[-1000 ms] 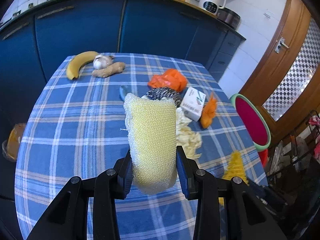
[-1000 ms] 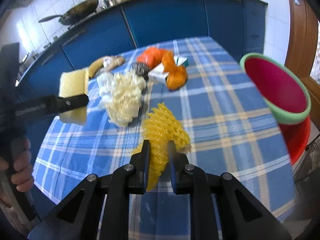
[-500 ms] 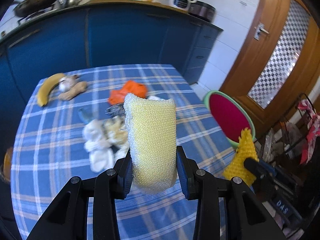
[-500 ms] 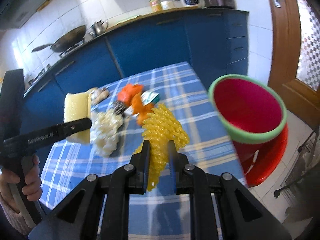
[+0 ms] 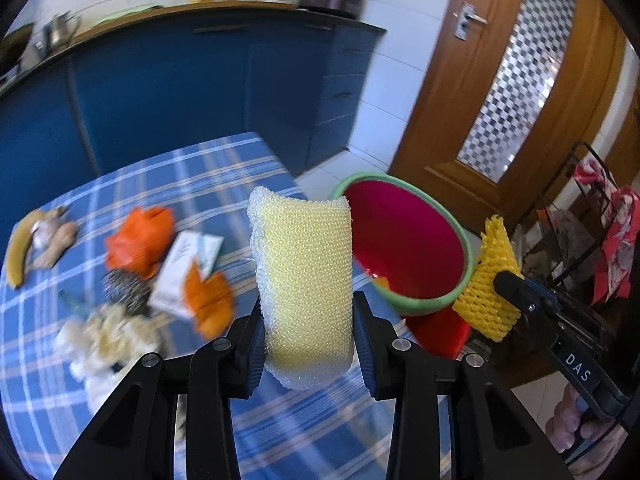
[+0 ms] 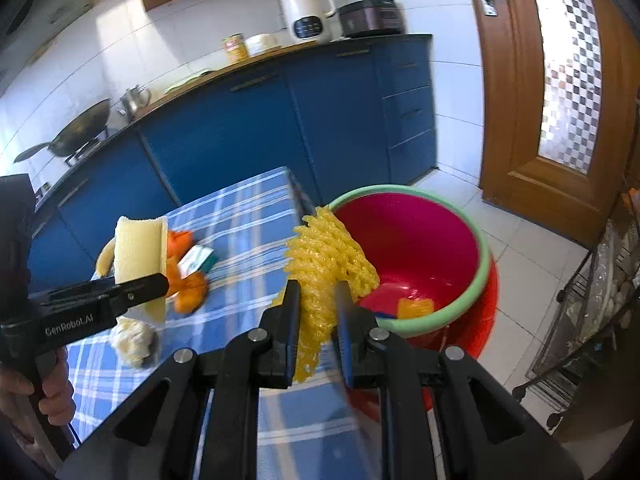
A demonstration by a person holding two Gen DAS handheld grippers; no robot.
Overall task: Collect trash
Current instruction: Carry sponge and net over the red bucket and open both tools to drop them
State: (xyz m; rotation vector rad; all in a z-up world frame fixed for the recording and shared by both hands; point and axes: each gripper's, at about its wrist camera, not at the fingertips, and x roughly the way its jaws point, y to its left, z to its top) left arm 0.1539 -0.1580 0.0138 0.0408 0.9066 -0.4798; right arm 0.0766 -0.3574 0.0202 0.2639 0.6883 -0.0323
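Observation:
My left gripper (image 5: 306, 328) is shut on a pale yellow foam wrap (image 5: 306, 280), held upright above the table's right edge; it also shows in the right wrist view (image 6: 138, 252). My right gripper (image 6: 318, 304) is shut on a yellow foam fruit net (image 6: 326, 256), held at the near rim of the red bin (image 6: 424, 248) with a green rim. The bin stands on the floor past the table edge and holds a few scraps. In the left wrist view the net (image 5: 490, 280) hangs just right of the bin (image 5: 400, 240).
On the blue checked tablecloth (image 5: 200, 184) lie orange bags (image 5: 138, 236), a small white box (image 5: 180, 268), a steel scourer (image 5: 124, 284), crumpled white wrap (image 5: 104, 340), a banana (image 5: 18, 252) and ginger. Blue cabinets stand behind, a wooden door to the right.
Both grippers have swung right, away from the table's middle towards the red bin, each still holding its item. The net is now at the bin's rim.

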